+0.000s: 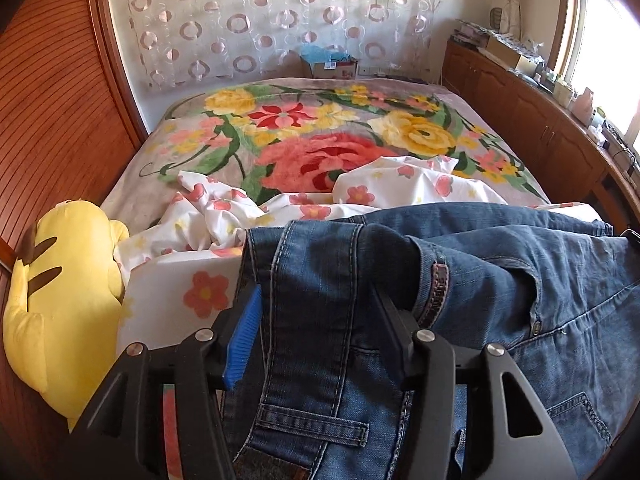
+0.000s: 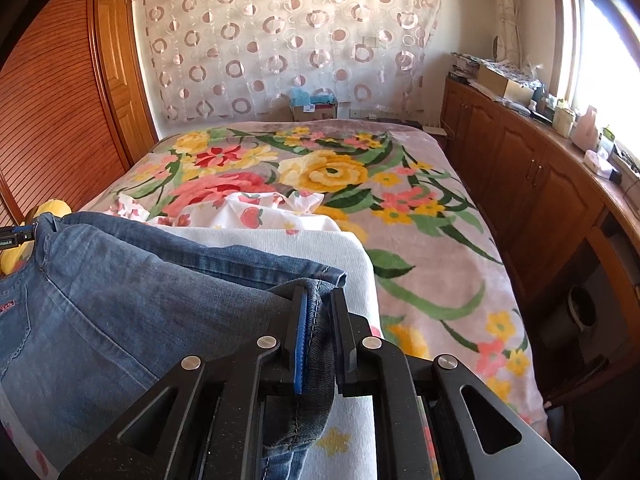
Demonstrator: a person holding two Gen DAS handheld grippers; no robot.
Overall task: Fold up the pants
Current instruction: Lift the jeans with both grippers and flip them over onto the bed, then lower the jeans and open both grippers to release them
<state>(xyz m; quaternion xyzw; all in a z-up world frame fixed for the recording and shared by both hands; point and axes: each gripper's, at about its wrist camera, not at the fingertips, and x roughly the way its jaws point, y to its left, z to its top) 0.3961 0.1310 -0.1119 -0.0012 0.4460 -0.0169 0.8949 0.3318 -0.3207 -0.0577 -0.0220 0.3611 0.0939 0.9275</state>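
The jeans (image 1: 500, 280) are stretching sideways across the near end of the bed (image 2: 420, 208), the left hand-held gripper (image 1: 320, 312) pinching the waistband, the right hand-held gripper (image 2: 320, 320) clamping the leg hem, equally near.

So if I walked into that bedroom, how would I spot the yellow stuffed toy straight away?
Start at the bed with the big floral blanket. Go to its near left edge, beside the slatted wooden wardrobe. The plush toy lies there next to the crumpled white flowered sheet. It is the only plain bright yellow thing there, with dark brown stripes.
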